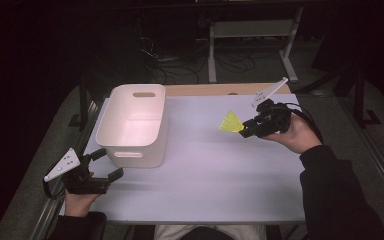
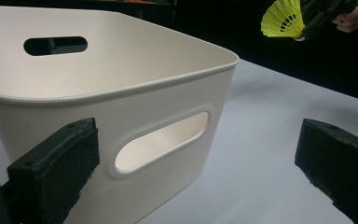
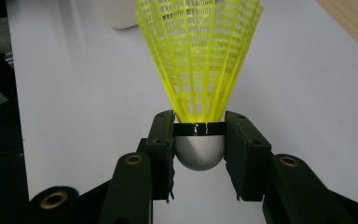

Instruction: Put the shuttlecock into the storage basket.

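right fingers (image 3: 199, 154): clamped on the shuttlecock's grey cork, one pad each side
shuttlecock (image 3: 200, 60): yellow mesh skirt points away from the fingers; held off the table, to the right of the bin, well apart from it
left fingers (image 2: 191, 182): wide apart, holding nothing; one sits just beside the bin's near wall, by its handle slot
bin (image 1: 130, 145): white, upright, on the table's left part
table (image 1: 205, 175): white top

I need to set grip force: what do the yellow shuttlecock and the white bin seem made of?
Shuttlecock: skirt looks like moulded yellow plastic mesh; its rounded base is smooth, pale, possibly rubber or foam. Bin: apparently matte off-white plastic, with thin, slightly translucent walls.
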